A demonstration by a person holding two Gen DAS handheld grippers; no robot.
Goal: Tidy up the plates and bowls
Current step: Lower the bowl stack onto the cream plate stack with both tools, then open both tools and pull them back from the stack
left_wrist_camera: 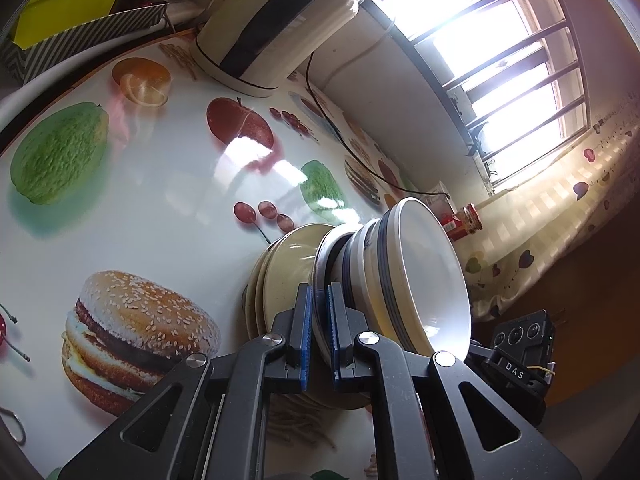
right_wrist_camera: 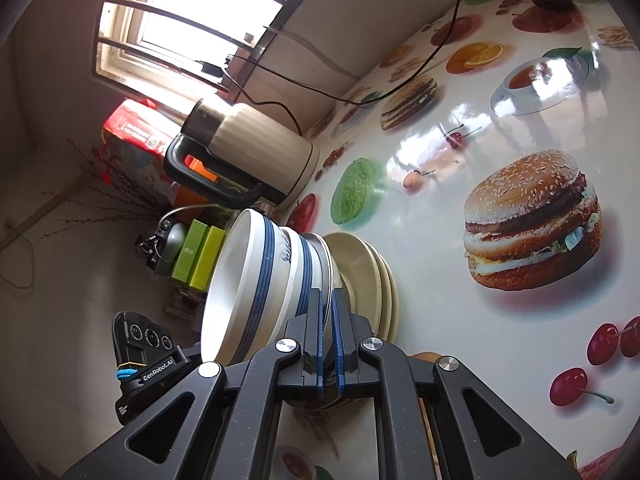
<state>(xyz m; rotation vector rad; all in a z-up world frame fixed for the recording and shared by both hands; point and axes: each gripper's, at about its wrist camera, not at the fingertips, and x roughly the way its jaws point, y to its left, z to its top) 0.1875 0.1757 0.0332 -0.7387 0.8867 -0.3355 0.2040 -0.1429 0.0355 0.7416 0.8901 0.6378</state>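
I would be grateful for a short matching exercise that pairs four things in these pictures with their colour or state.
Things:
1. top bowl
2. bottom plates
3. left tool
4. kettle

Descriptions:
A. cream body with a black handle
B. white with blue bands outside
C. plain beige, lying on the table
D. shut on the thin steel plate under the bowls

Pairs: 1-B, 2-C, 3-D, 4-A

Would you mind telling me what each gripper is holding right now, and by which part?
Both the left gripper and the right gripper are shut on the rim of the metal plate beneath the stacked bowls, on opposite sides.
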